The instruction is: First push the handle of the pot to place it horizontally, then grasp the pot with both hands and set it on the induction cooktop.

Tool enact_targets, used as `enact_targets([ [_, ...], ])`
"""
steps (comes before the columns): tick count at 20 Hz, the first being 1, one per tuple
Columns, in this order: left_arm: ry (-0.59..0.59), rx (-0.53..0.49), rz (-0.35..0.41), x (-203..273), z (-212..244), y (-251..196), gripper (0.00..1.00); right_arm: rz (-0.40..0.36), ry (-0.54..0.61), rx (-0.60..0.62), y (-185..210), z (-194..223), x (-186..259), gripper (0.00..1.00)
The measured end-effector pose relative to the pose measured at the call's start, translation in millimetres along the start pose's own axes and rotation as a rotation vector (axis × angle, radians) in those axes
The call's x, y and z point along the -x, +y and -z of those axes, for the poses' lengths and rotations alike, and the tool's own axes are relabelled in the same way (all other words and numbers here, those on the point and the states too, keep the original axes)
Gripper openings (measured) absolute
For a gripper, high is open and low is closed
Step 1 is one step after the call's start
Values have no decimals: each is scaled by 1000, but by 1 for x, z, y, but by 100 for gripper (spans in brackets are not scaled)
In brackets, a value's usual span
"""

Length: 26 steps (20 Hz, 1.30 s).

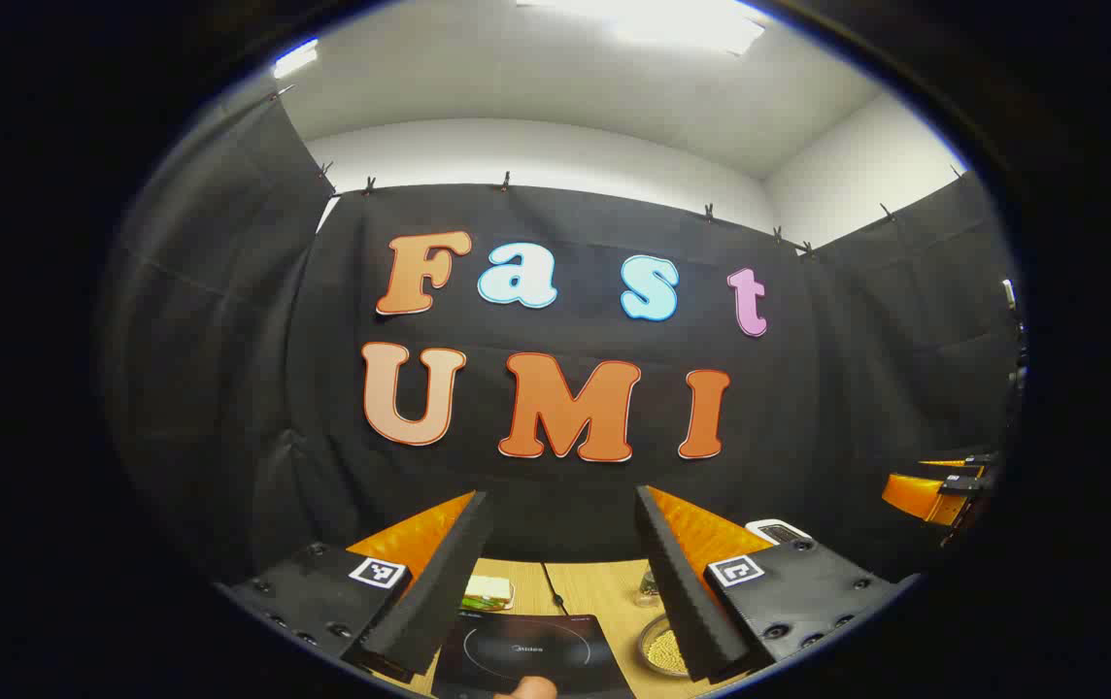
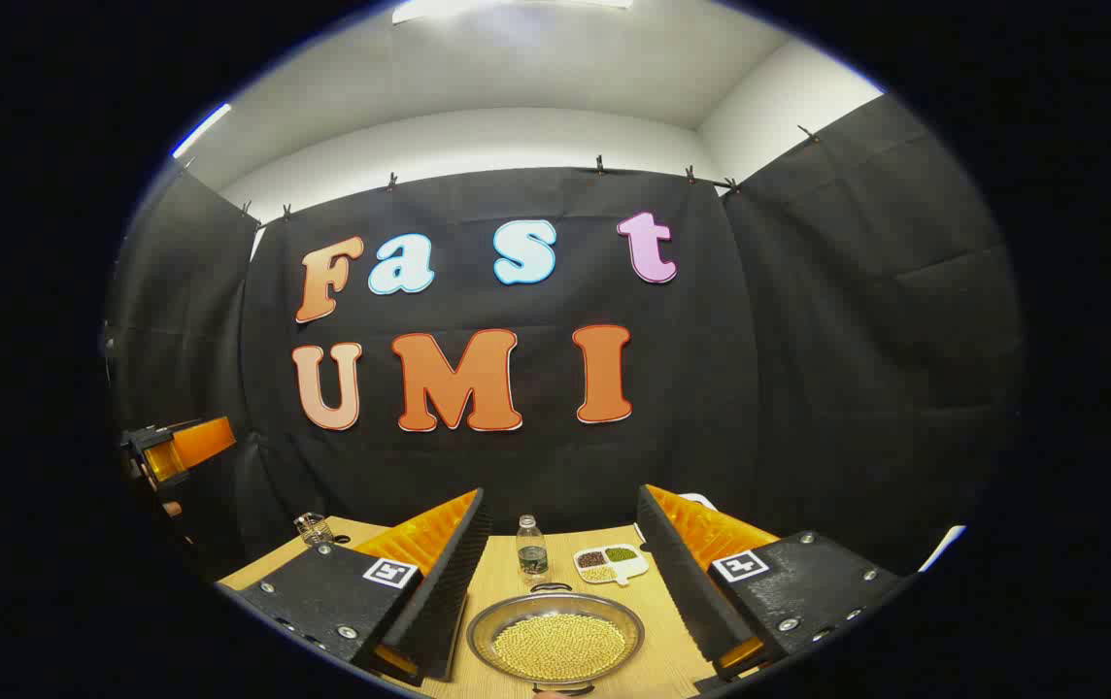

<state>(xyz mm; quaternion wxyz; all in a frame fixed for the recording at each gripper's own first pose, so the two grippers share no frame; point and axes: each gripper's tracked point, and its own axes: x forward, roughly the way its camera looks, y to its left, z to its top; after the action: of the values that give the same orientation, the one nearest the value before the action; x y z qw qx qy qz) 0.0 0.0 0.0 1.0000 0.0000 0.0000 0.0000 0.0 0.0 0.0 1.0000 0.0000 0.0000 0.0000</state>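
Observation:
A shallow steel pot (image 2: 555,641) filled with yellow beans sits on the wooden table, low between the fingers of my right gripper (image 2: 560,495), which is open and above it. A small dark loop handle (image 2: 551,587) shows at the pot's far rim. In the left gripper view the black induction cooktop (image 1: 526,652) lies below my open left gripper (image 1: 560,500), and the pot (image 1: 664,649) stands just right of the cooktop, partly behind my right-hand finger. Neither gripper touches anything.
A small water bottle (image 2: 531,550) and a white divided dish (image 2: 611,563) of beans stand behind the pot. A glass jar (image 2: 315,529) is at the table's left corner. A pale sponge-like block (image 1: 488,590) and a cable (image 1: 551,587) lie behind the cooktop.

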Motion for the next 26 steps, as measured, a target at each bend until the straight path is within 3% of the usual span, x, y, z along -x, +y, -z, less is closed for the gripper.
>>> enact_targets([
  [14, 3, -8, -1, 2, -2, 0, 98, 1, 5, 1, -1, 4, -5, 95],
  [15, 3, -8, -3, 3, -2, 0, 98, -1, 7, 2, 0, 5, -5, 100],
  [16, 3, -8, -5, 3, -2, 0, 97, -7, 6, 5, 3, 5, -5, 94],
  [22, 9, -4, 0, 5, -1, 0, 98, -45, -5, 10, 14, 5, 0, 86],
  [26, 10, -7, -9, 5, -1, 1, 98, -96, 0, 3, 28, 11, 5, 71],
])
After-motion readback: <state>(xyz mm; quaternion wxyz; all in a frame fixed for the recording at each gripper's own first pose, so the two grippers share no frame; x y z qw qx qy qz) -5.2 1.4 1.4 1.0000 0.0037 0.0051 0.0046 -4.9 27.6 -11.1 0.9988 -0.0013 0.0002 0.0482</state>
